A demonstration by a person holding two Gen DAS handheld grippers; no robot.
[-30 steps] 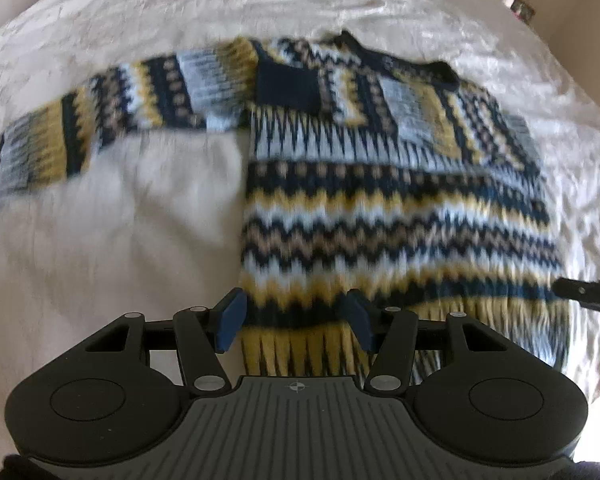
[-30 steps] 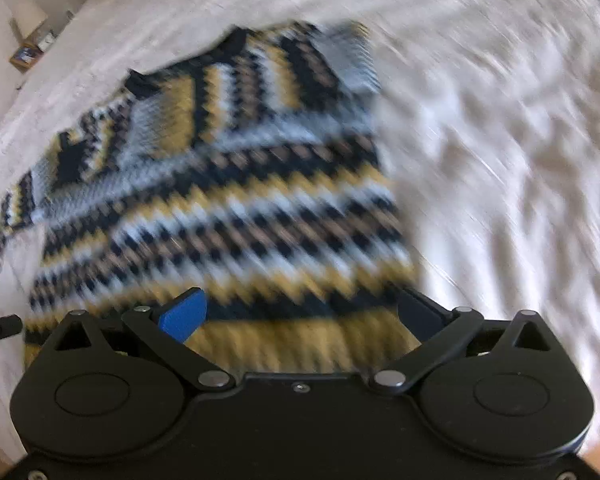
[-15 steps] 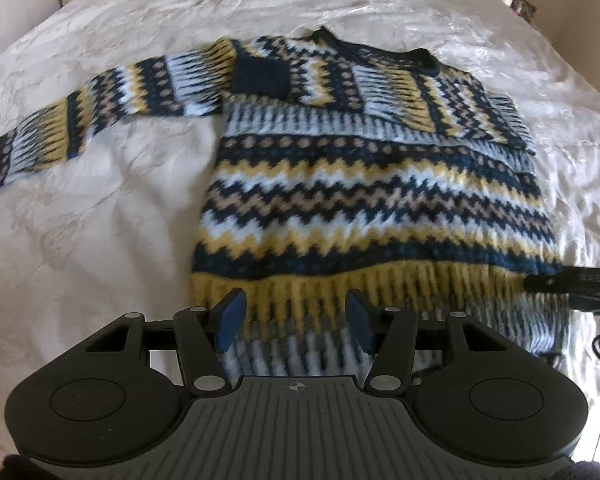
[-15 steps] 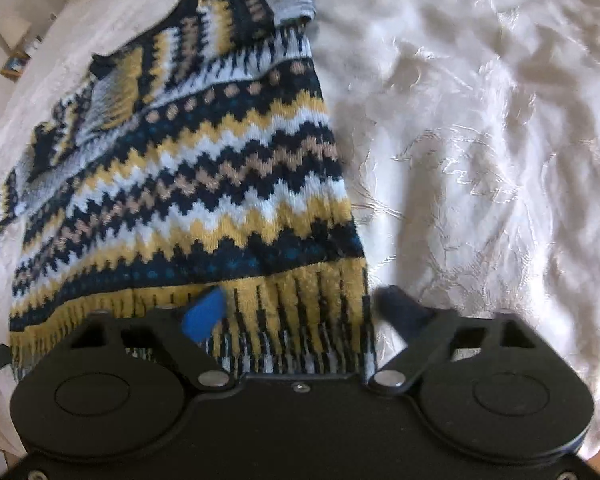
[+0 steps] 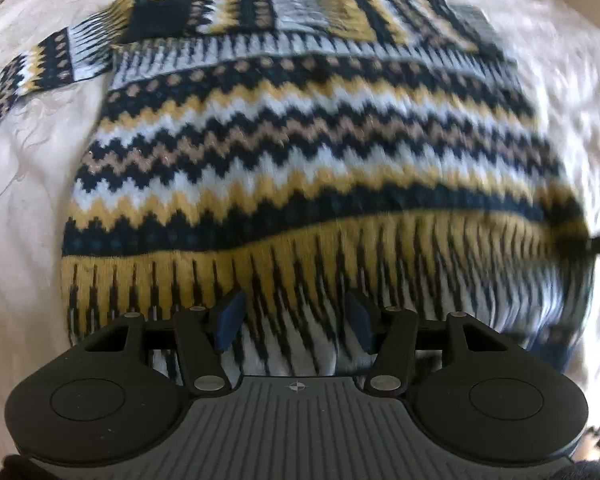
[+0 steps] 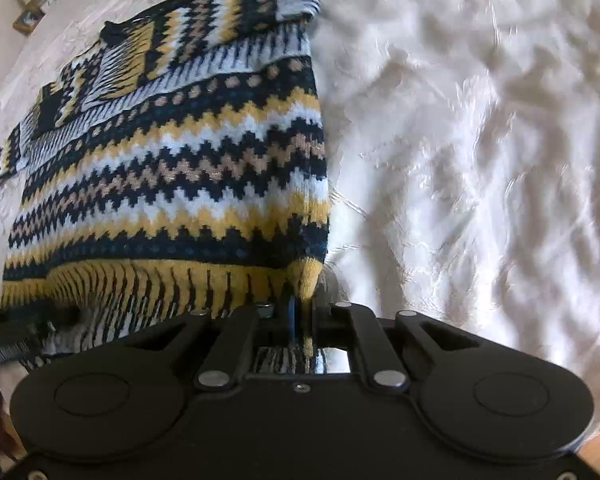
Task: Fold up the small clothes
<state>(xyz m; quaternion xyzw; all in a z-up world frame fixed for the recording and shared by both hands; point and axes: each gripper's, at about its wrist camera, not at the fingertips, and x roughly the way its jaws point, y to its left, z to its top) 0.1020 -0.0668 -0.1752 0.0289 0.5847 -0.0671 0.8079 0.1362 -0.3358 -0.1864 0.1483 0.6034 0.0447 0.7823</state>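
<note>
Sweater point(image 5: 300, 152) is lying flat on the bed point(image 6: 480, 140), long axis running hem-to-neckline — hem toward both grippers, collar at the far end. It's a chunky zigzag knit in navy, mustard, tan and pale blue, with a ribbed hem. Left gripper point(image 5: 294, 316) is sitting half spread over the hem, not pinching. Right gripper point(image 6: 300, 312) is closing on the hem's right corner, knit bunching between its pads. One sleeve is trailing off left — cuff cut off, right side blurred.
</note>
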